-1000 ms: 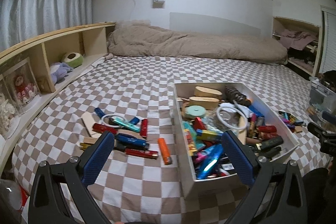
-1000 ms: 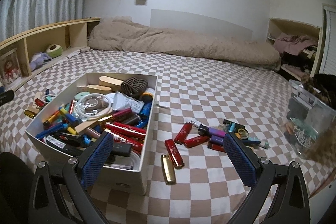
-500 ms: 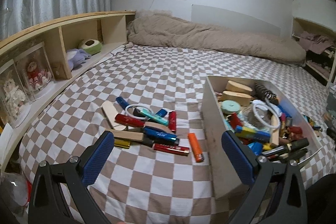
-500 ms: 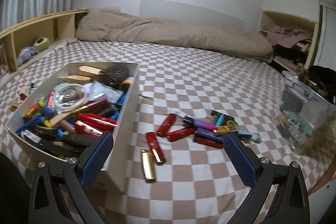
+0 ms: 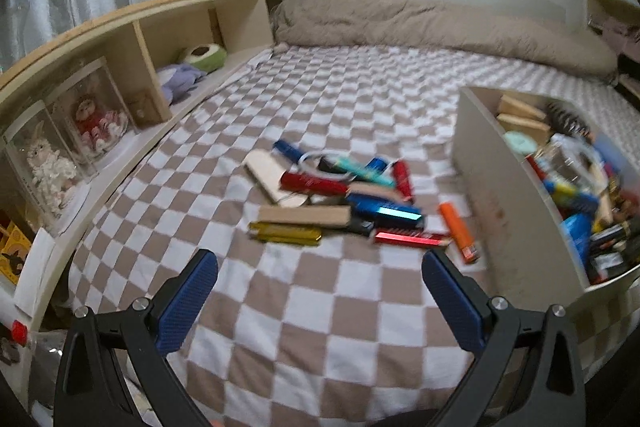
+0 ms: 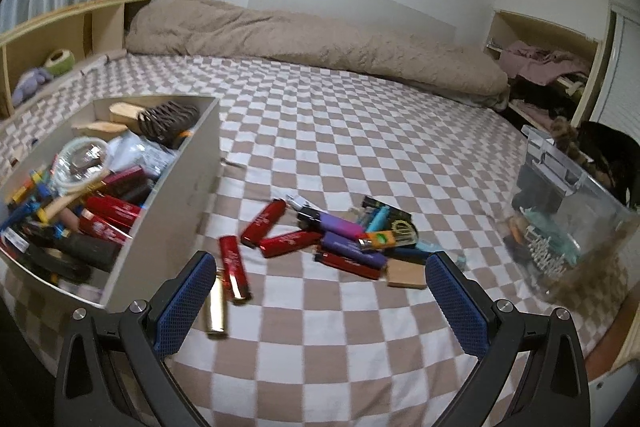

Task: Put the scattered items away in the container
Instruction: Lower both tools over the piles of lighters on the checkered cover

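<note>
Left wrist: left gripper spread wide, empty, above lighter pile | right gripper spread wide, empty, above lighters | box between piles

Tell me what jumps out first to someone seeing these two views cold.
The open white box crammed with lighters and odds and ends, sitting on the checkered bedspread. On either side of it lies a loose heap: red, blue and gold lighters with wooden pieces in the left view, red and purple lighters in the right view. Both the left gripper and right gripper are open and empty.
</note>
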`<action>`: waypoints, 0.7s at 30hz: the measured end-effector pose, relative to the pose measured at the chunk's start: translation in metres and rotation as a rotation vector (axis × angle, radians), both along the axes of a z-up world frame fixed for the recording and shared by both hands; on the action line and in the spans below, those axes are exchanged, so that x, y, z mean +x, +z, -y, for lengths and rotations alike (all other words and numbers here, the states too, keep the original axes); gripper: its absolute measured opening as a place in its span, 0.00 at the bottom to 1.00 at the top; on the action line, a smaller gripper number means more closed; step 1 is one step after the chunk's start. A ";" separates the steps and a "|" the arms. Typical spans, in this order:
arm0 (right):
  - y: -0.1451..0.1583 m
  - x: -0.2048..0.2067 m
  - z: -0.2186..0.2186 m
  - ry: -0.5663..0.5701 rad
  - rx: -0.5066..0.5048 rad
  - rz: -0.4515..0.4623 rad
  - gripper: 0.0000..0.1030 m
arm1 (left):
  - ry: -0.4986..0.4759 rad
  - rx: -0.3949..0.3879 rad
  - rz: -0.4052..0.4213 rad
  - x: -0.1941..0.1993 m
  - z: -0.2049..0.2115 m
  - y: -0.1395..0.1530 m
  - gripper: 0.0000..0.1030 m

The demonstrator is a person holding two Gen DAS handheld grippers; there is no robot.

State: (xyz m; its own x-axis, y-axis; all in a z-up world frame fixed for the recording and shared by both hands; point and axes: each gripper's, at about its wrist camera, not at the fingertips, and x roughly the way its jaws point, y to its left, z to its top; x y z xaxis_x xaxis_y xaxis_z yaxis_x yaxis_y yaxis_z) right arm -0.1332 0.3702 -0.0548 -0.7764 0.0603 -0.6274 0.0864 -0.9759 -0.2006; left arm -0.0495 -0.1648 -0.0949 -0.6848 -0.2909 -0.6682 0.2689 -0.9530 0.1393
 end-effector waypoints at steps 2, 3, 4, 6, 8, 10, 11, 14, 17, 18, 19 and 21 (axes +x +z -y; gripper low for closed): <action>-0.006 -0.006 -0.005 0.004 0.017 0.030 1.00 | 0.008 0.019 0.024 -0.001 0.008 -0.008 1.00; -0.010 -0.010 -0.008 0.009 0.025 0.050 1.00 | 0.010 0.030 0.033 -0.002 0.012 -0.011 1.00; -0.013 -0.012 -0.010 0.014 0.035 0.066 1.00 | 0.010 0.040 0.044 -0.003 0.015 -0.015 1.00; -0.022 -0.017 -0.013 0.030 0.062 0.100 1.00 | 0.010 0.047 0.065 -0.004 0.020 -0.022 1.00; -0.033 -0.023 -0.018 0.052 0.085 0.145 1.00 | 0.008 0.049 0.090 -0.007 0.024 -0.030 1.00; -0.042 -0.027 -0.023 0.083 0.086 0.185 1.00 | 0.009 0.063 0.113 -0.010 0.029 -0.038 1.00; -0.047 -0.028 -0.026 0.096 0.081 0.201 1.00 | 0.012 0.070 0.124 -0.011 0.031 -0.043 1.00; -0.058 -0.031 -0.037 0.104 0.058 0.235 1.00 | 0.026 0.075 0.156 -0.013 0.039 -0.056 1.00; -0.069 -0.036 -0.051 0.077 0.012 0.256 1.00 | 0.033 0.051 0.174 -0.015 0.041 -0.067 1.00; -0.073 -0.038 -0.055 0.064 0.004 0.260 1.00 | 0.034 0.047 0.183 -0.016 0.042 -0.071 1.00; -0.078 -0.040 -0.060 0.050 -0.006 0.265 1.00 | 0.035 0.048 0.191 -0.017 0.043 -0.075 1.00; -0.086 -0.044 -0.068 0.027 -0.026 0.275 1.00 | 0.035 0.063 0.205 -0.020 0.045 -0.082 1.00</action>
